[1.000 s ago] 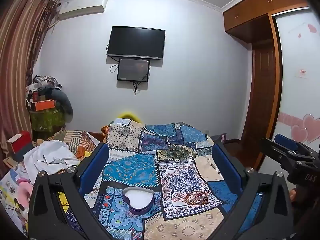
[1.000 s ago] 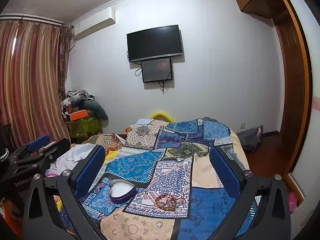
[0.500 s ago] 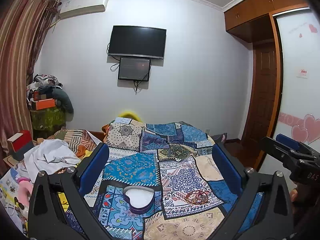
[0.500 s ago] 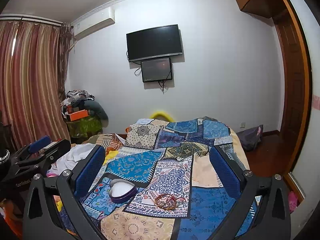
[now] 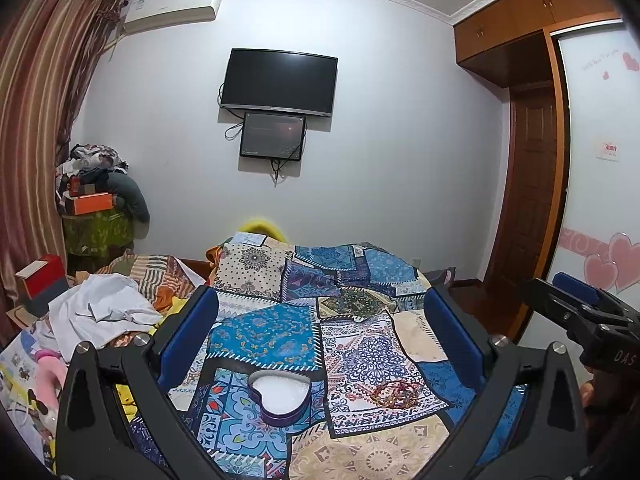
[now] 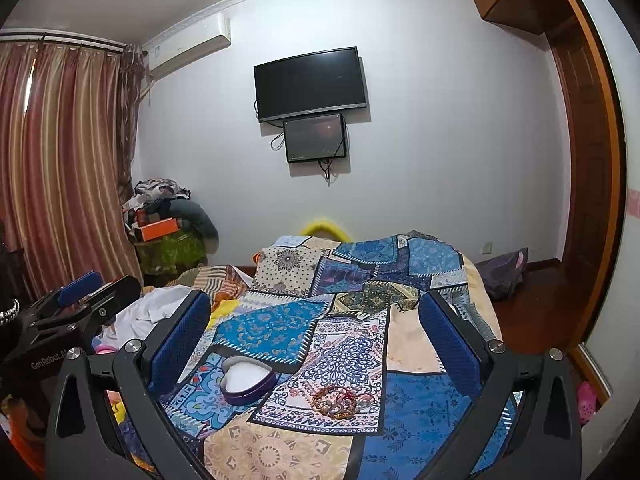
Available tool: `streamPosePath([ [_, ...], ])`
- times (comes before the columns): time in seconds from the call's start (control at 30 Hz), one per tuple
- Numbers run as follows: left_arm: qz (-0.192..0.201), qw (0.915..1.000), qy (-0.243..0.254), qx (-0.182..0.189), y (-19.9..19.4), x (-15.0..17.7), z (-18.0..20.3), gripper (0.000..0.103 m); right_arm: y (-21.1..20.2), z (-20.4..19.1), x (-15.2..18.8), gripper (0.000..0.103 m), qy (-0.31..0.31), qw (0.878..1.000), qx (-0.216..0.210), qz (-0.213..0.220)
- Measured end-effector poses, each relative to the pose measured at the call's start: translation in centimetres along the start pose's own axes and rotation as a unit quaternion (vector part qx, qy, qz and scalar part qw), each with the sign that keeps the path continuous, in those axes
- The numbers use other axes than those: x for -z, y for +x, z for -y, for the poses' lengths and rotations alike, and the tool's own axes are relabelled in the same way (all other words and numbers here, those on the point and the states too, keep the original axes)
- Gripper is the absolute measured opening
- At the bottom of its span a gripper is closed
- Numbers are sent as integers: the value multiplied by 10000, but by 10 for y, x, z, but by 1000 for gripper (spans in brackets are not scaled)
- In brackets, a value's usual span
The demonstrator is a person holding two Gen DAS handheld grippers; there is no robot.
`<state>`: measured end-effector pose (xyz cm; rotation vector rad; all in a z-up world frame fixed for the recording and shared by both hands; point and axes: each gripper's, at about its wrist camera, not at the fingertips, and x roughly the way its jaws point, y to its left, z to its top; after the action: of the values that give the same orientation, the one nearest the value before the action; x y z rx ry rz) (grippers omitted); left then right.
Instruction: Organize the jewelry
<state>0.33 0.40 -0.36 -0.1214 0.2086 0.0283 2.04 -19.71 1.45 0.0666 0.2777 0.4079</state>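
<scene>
Patchwork bedspread (image 5: 276,332), blue and beige, covers the bed and carries everything. Since a second ago almost nothing moves: both views shift only slightly. Left tongs (image 5: 320,336) and right tongs (image 6: 316,332) stay spread wide and empty above it. Heart-shaped purple tin box (image 5: 279,397) lies open, and the tangled red and gold bracelets (image 5: 394,392) rest just beside it, so I judge sorting has not begun.

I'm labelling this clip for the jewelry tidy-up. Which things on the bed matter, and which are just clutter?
Job:
heart-shaped box, open
pile of bracelets, beside the box

Clutter:
white cloth
red box
orange box
</scene>
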Motion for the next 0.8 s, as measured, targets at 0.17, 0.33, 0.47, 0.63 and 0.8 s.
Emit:
streamPosePath([
  [0.17, 1, 10000, -27, -11, 0, 0, -2, 103, 0, 0, 0, 103, 1, 10000, -3, -2],
  [0.33, 8, 10000, -57, -51, 1, 0, -3, 103, 0, 0, 0, 103, 7, 10000, -1, -7],
  [0.47, 7, 10000, -65, -72, 0, 1, -4, 103, 0, 0, -1, 103, 8, 10000, -3, -4],
  [0.63, 11, 10000, -41, -78, 0, 2, -5, 103, 0, -1, -1, 103, 6, 10000, -4, -10],
  [0.8, 10, 10000, -39, -82, 1, 2, -5, 103, 0, -1, 0, 103, 4, 10000, -4, -10],
])
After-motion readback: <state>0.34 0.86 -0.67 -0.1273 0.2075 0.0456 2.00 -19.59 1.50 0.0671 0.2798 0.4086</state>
